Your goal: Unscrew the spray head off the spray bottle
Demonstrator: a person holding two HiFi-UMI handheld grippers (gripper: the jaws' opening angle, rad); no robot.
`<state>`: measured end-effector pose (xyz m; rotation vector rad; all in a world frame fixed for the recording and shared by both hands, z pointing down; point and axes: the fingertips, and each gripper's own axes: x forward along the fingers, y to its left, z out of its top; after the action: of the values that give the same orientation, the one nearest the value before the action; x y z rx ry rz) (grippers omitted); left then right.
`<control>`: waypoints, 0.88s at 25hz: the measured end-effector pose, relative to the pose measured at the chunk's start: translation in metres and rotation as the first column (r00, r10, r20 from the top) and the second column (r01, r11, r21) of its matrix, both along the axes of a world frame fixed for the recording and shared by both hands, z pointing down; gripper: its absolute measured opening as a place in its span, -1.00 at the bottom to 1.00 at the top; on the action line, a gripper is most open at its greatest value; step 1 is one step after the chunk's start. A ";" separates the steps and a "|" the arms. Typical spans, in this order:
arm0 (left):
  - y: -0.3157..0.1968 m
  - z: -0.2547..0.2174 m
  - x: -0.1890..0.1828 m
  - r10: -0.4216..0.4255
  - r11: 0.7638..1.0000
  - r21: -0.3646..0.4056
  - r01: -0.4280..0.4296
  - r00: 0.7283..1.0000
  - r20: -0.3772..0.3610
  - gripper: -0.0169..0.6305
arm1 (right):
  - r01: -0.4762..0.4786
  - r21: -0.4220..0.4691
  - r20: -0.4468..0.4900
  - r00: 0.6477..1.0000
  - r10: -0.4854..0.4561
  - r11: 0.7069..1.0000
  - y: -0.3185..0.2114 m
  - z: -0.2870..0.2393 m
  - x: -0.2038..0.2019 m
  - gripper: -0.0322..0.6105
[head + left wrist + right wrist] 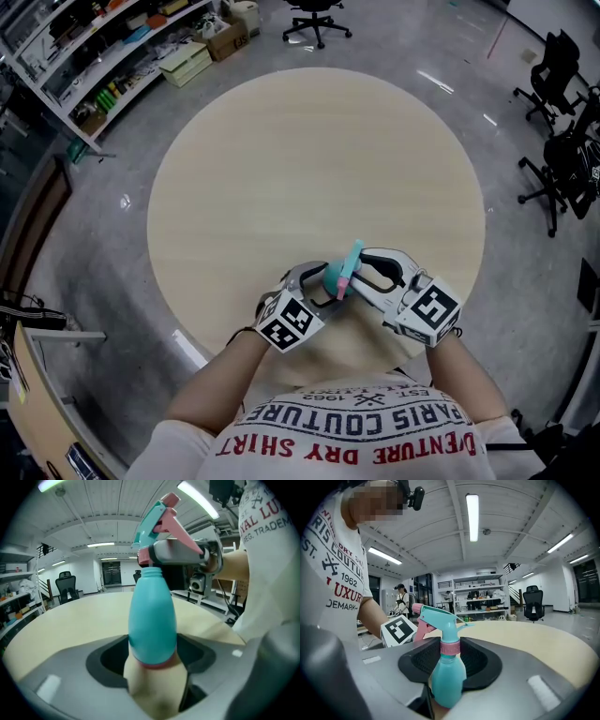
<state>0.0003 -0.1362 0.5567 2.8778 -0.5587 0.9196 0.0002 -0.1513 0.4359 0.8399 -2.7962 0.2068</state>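
A teal spray bottle (335,276) with a pink collar and pink trigger is held above the front of the round table, between both grippers. My left gripper (317,281) is shut on the bottle's body (152,620), with the base deep between its jaws. The spray head (161,520) points away from it. My right gripper (363,272) is shut on the spray head at the pink collar (450,647); in the left gripper view its grey jaws (180,552) lie across the collar. The left gripper's marker cube (399,629) shows just behind the trigger.
The beige round table (309,159) spreads out ahead of the grippers. Storage shelves (103,56) line the upper left, with boxes (202,52) on the floor beside them. Office chairs stand at the top (317,19) and at the right (562,141).
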 end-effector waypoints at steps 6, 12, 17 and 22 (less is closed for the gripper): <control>-0.004 -0.001 -0.004 -0.014 1.000 0.004 0.014 1.000 0.000 0.04 | 0.007 0.062 0.061 0.998 -0.011 0.998 -0.001 -0.037 -0.001 -0.50; -0.007 0.001 -0.016 -0.039 0.999 -0.001 0.039 0.999 0.011 0.04 | -0.028 0.154 0.178 0.984 0.001 0.988 -0.010 -0.136 0.017 -0.50; -0.007 0.000 -0.032 -0.068 0.998 -0.015 0.069 0.997 0.020 0.04 | -0.066 0.097 0.138 0.989 0.052 0.993 -0.030 -0.144 0.039 -0.50; -0.001 -0.003 -0.034 -0.083 0.997 -0.006 0.082 0.997 -0.010 0.04 | -0.101 -0.218 -0.027 0.995 0.098 0.971 -0.048 -0.026 0.049 -0.50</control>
<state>-0.0333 -0.1376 0.5540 2.8292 -0.6674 0.8921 0.0495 -0.1996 0.4099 0.9221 -2.6548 0.5115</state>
